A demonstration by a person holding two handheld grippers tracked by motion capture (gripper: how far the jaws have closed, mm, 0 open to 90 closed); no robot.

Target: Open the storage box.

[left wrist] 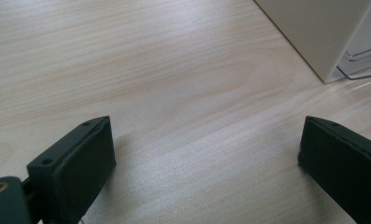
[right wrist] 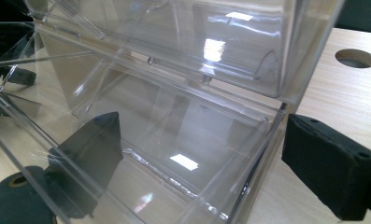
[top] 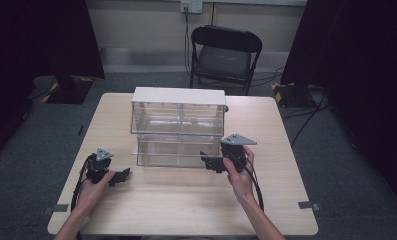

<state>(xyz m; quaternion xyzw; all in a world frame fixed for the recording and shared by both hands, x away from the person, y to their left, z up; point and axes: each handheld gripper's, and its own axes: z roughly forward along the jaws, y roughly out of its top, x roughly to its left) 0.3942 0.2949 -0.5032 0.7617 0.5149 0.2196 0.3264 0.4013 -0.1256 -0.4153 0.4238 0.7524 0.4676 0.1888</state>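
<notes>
**Taking hold of the clear drawer box**

Black jaws of my right hand-held gripper [right wrist: 202, 154] stand wide, straddling the near right corner of the clear drawer box [top: 178, 132]: one jaw shows through the lower drawer's wall, the other sits outside it, neither clamped yet. I judge the box light, rigid and slick, thin plastic that could crack or skid, so the lower drawer's front wall [right wrist: 248, 186] looks the best place to pinch, gently. My left hand-held gripper [top: 120, 176] rests wide open on the bench [top: 186, 210] near the front left corner of the box, holding nothing. The box sits mid-bench, toward the far edge, white top upward. Beyond the bench stands a folding chair [top: 225, 56]; nothing lies between grippers and box.
</notes>
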